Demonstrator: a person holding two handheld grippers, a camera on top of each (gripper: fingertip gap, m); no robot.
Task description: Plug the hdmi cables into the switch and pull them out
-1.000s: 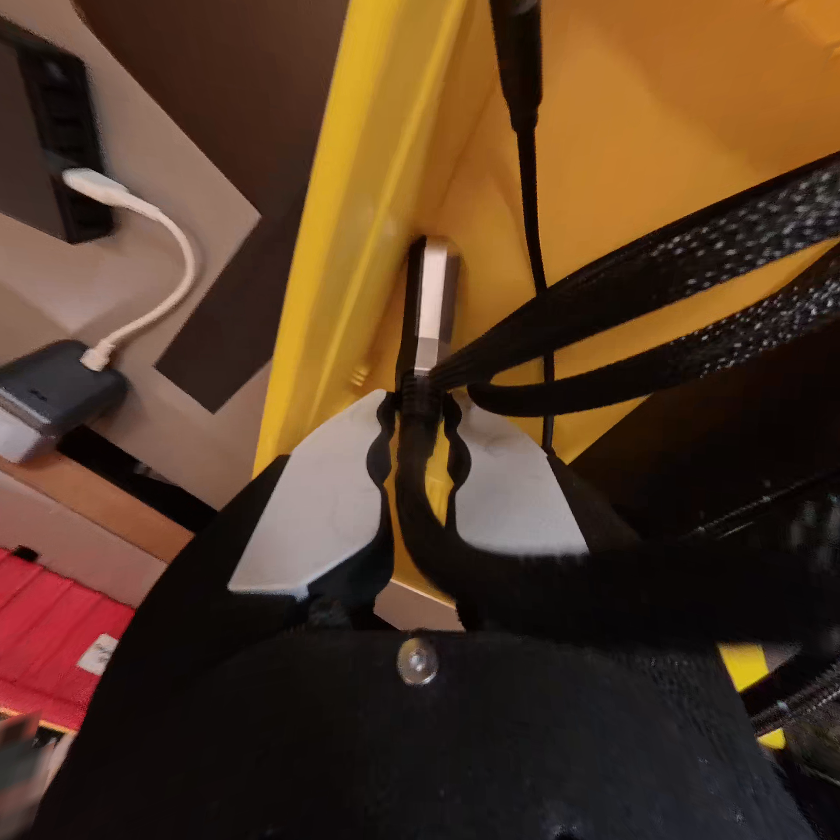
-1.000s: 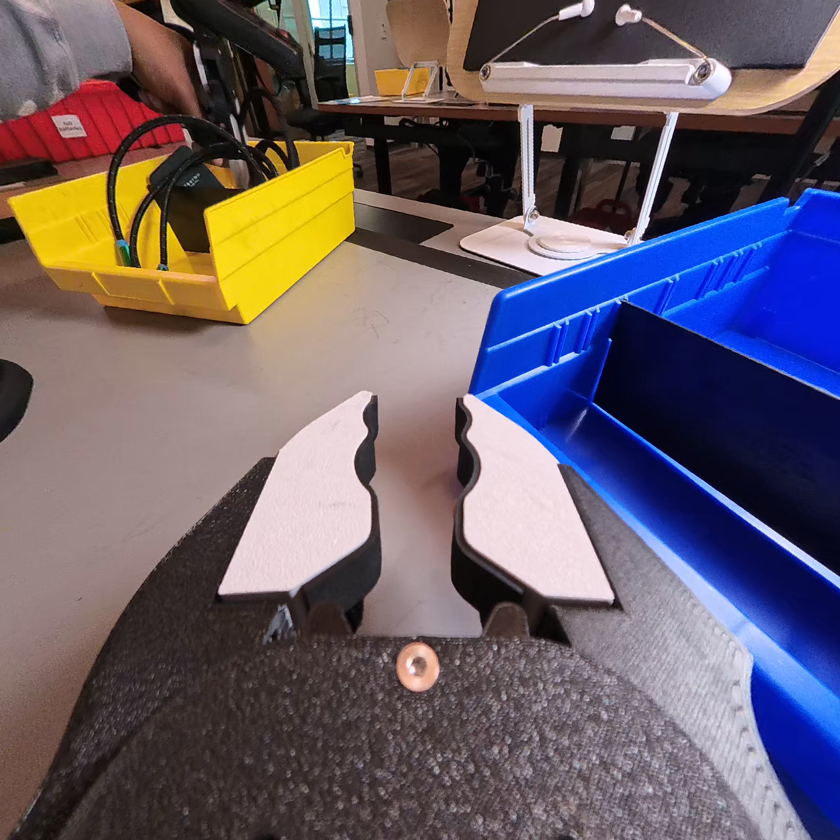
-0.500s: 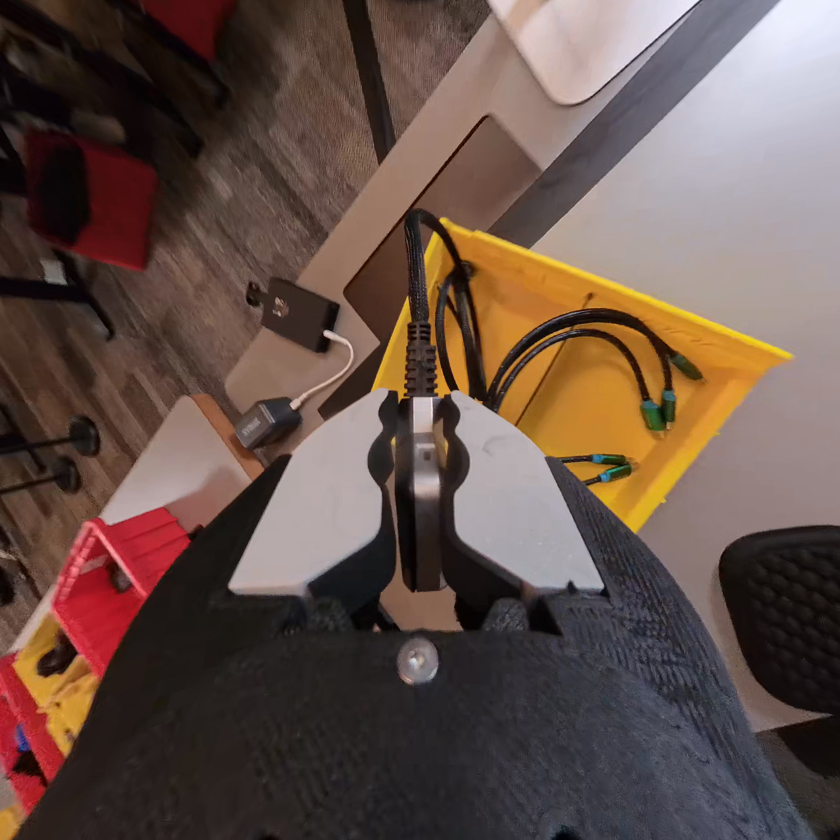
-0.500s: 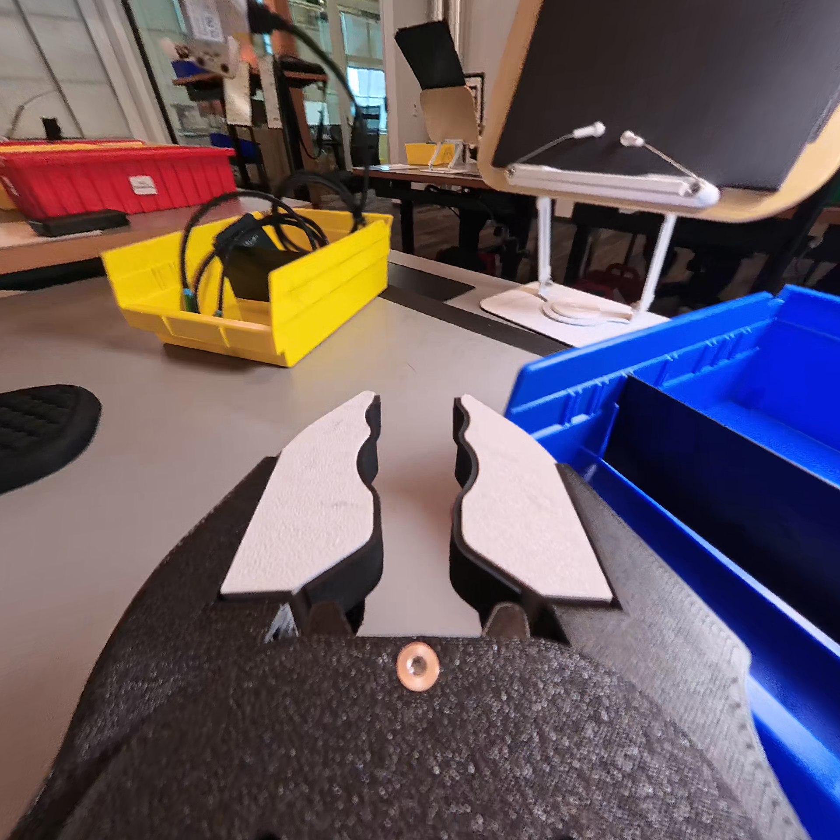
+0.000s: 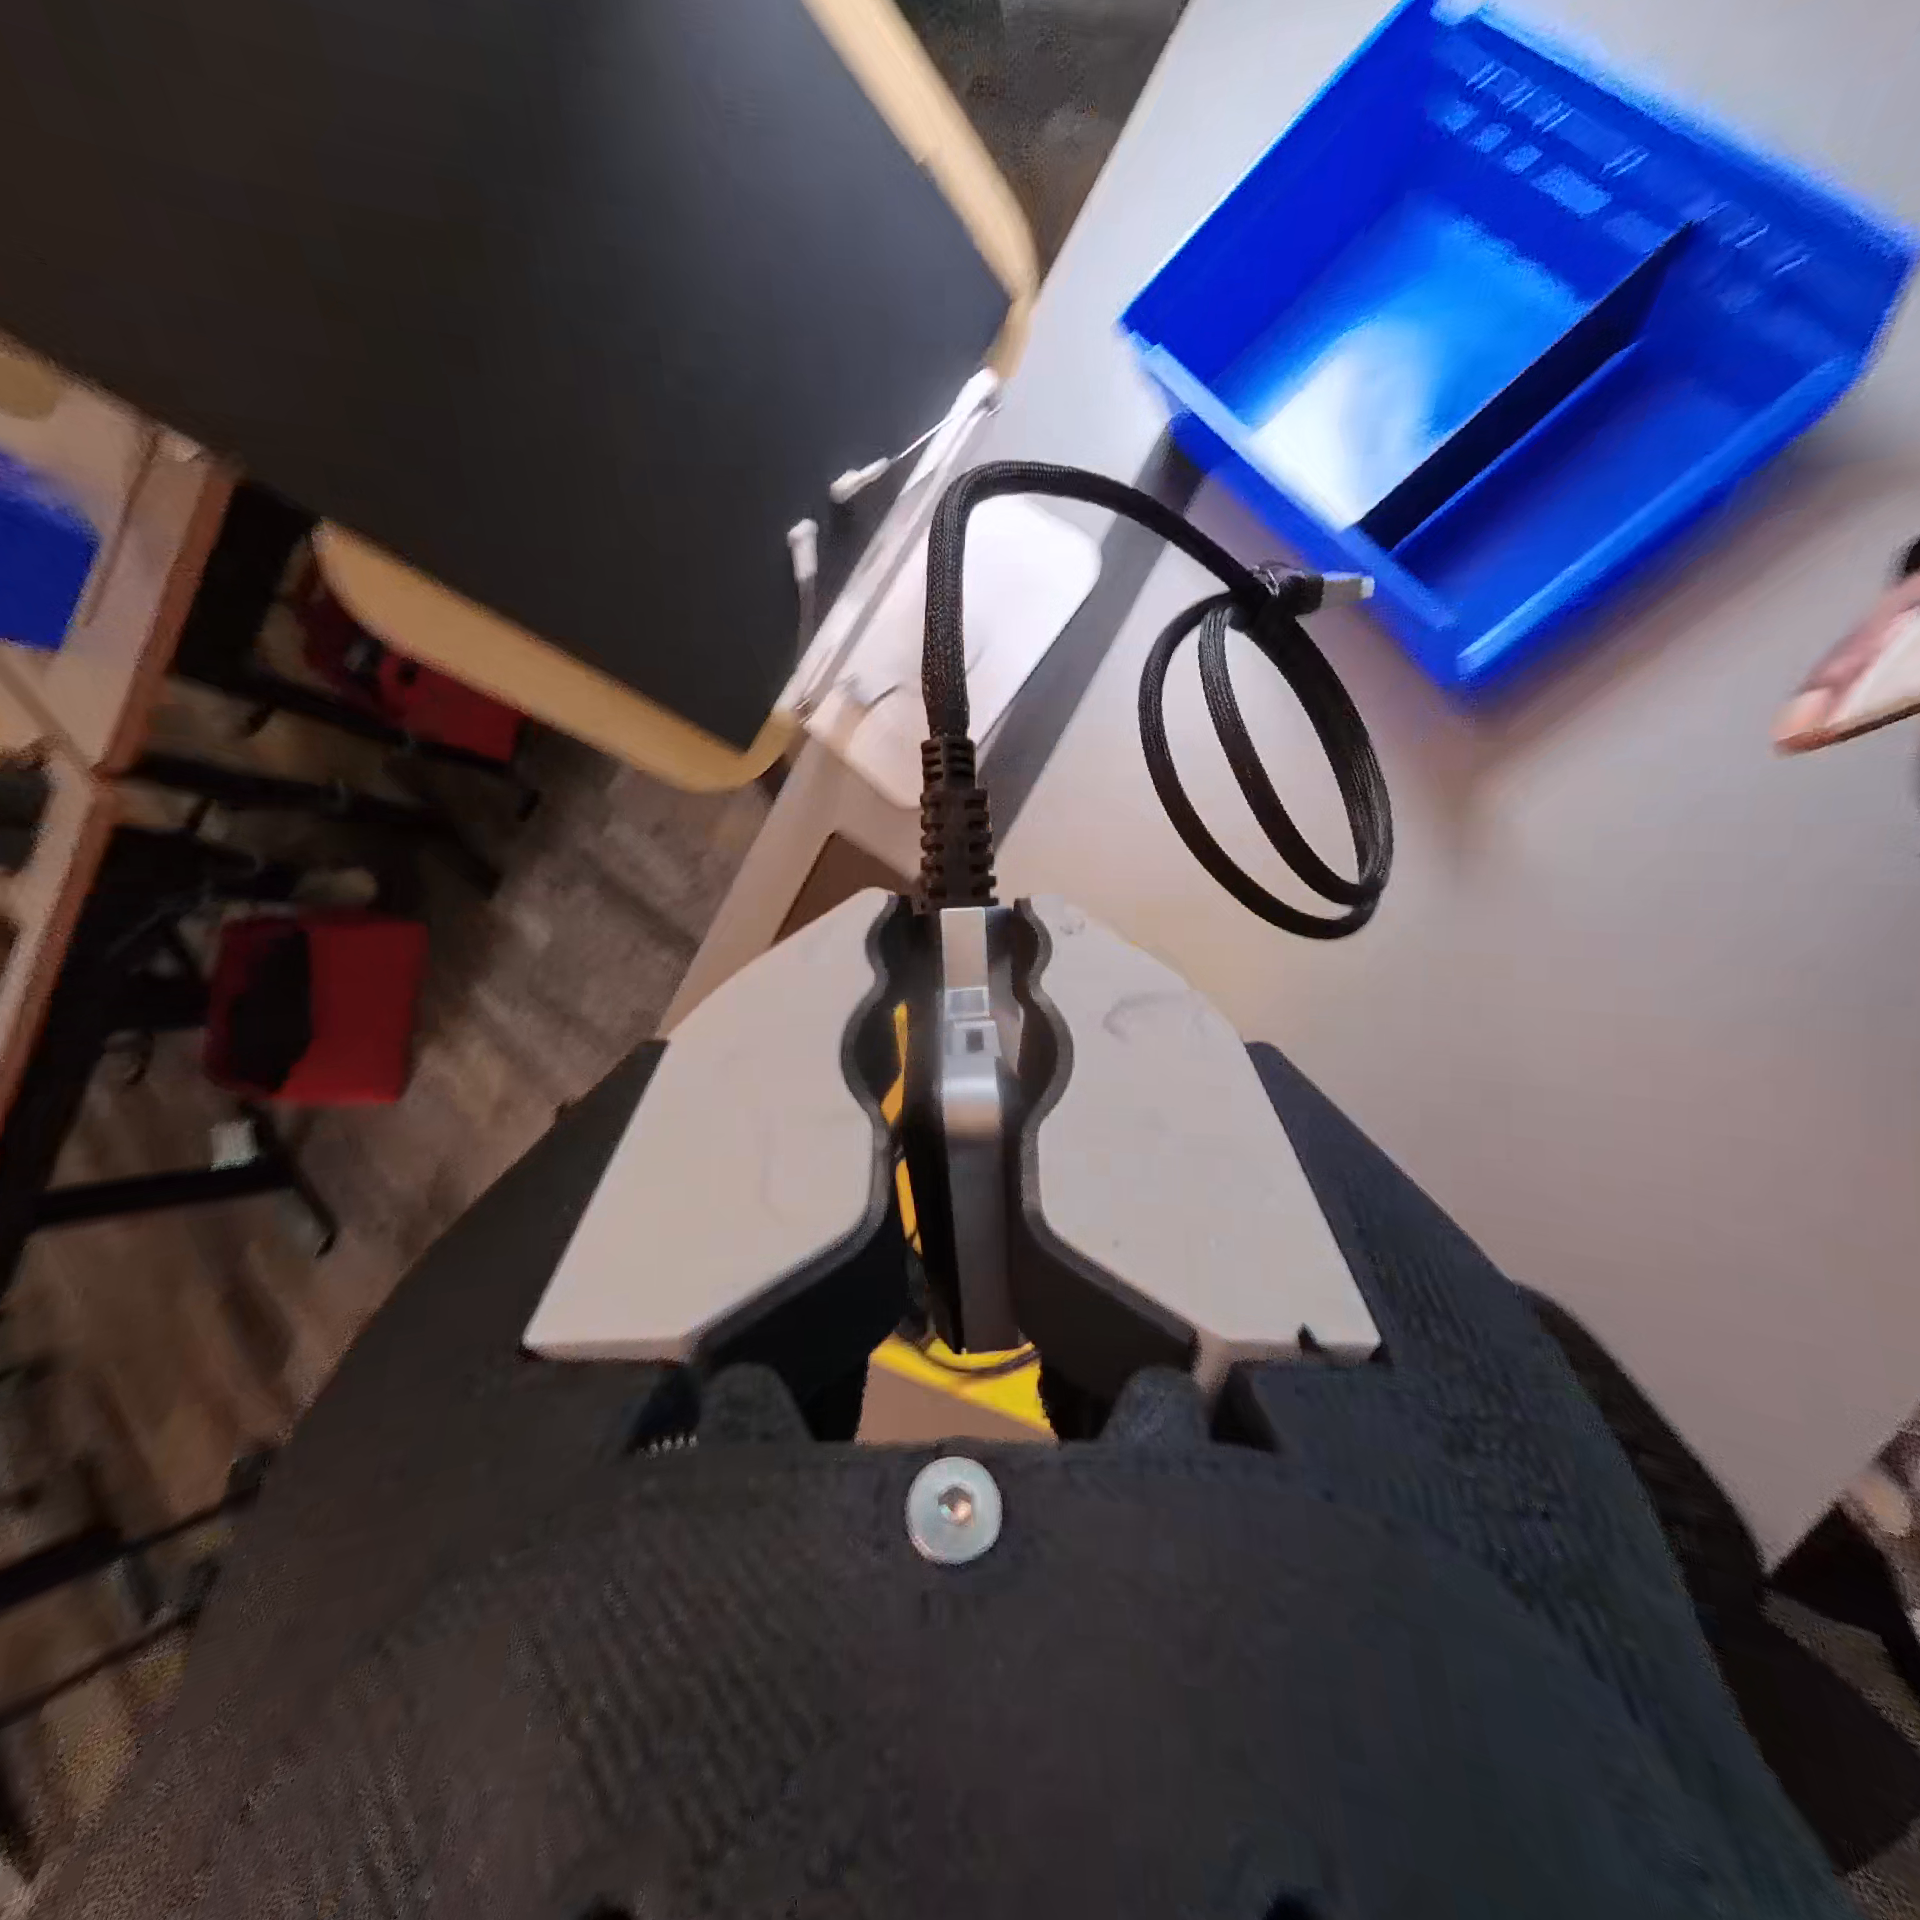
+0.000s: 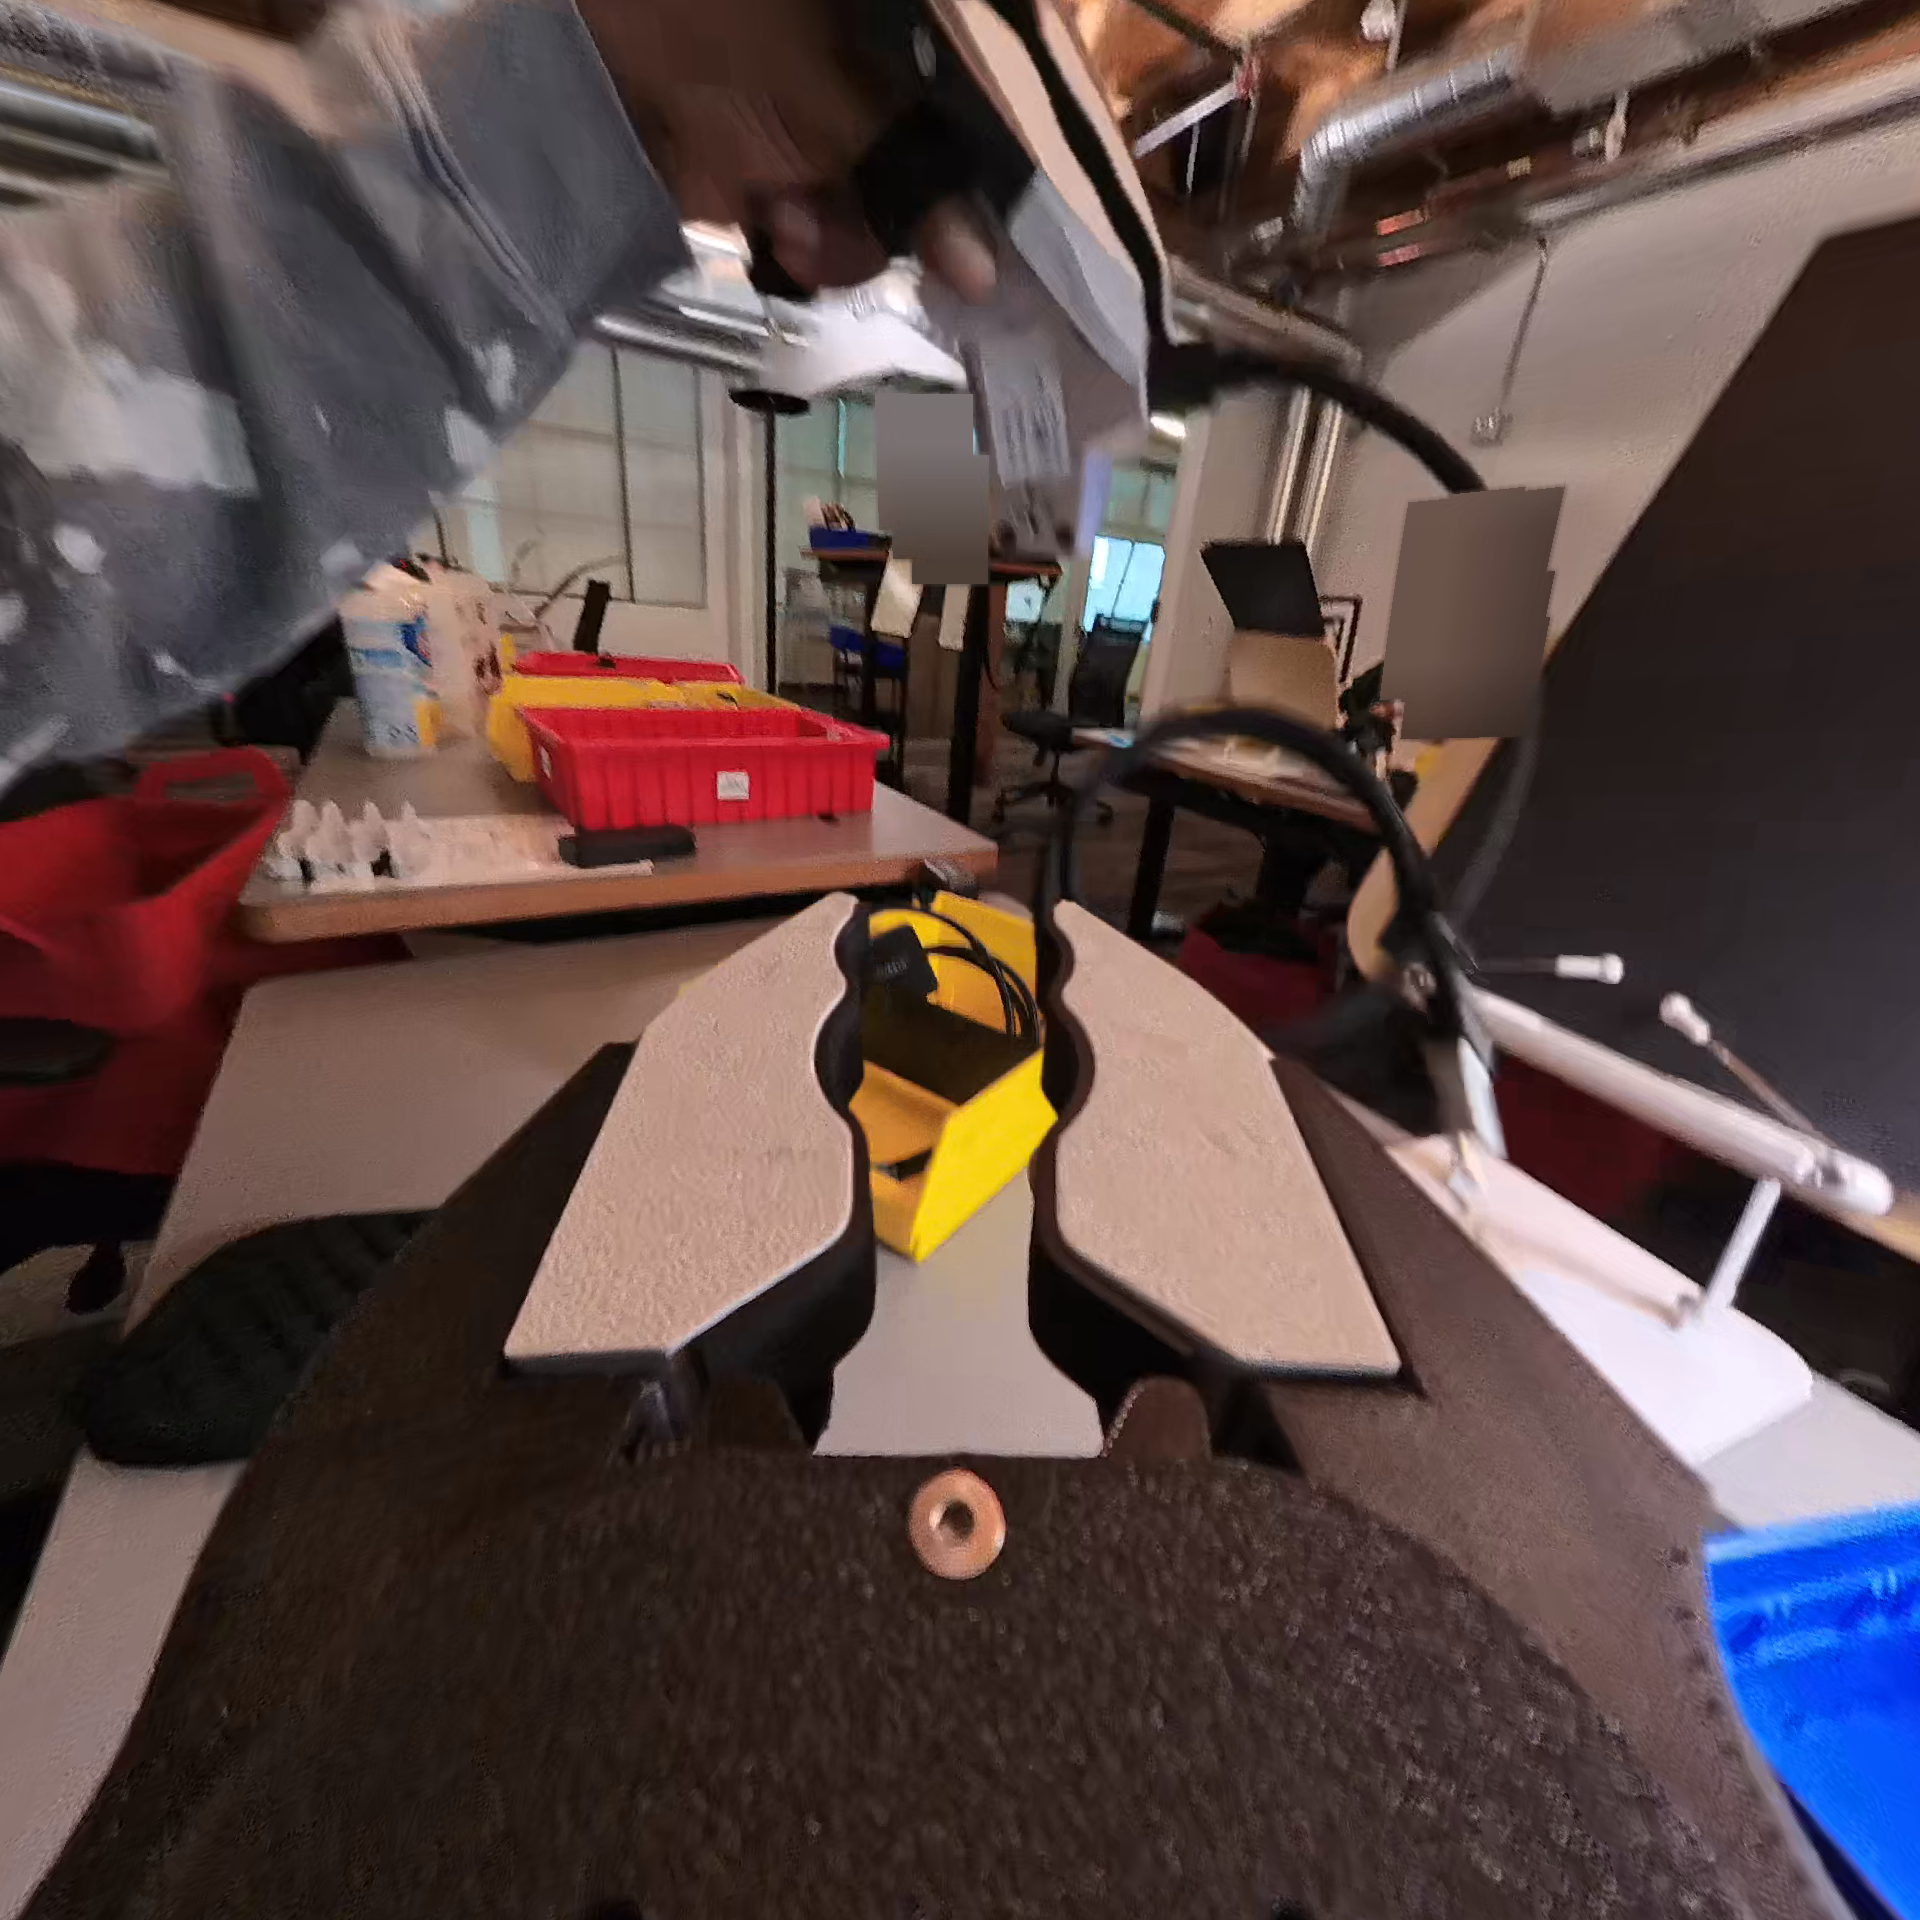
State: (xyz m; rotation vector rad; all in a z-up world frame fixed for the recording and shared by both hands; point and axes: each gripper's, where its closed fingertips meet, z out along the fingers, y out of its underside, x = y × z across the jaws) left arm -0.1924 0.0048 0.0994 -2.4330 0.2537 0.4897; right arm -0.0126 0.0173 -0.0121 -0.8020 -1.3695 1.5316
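Observation:
My left gripper (image 5: 961, 914) is shut on a slim grey metal switch (image 5: 971, 1122), held edge-on high above the grey table (image 5: 1558, 1039). A black braided cable (image 5: 1262, 769) runs out of the switch's front end, loops in a tied coil and ends in a bare plug (image 5: 1335, 590). My right gripper (image 6: 951, 914) is open and empty above the table. Between its fingers I see the yellow bin (image 6: 966, 1153) with more black cables (image 6: 997, 977) in it. The hanging cable (image 6: 1382, 821) also shows in the right wrist view.
A blue bin (image 5: 1538, 343) with a black divider stands on the table beyond the coil; its corner shows in the right wrist view (image 6: 1829, 1662). A white stand (image 6: 1662, 1122) holds a dark board at the right. A red bin (image 6: 707, 769) sits on a farther table.
My left gripper has lifted the switch and its cable out of the yellow bin and swung toward the blue bin. My right gripper has risen and turned toward the yellow bin, still open.

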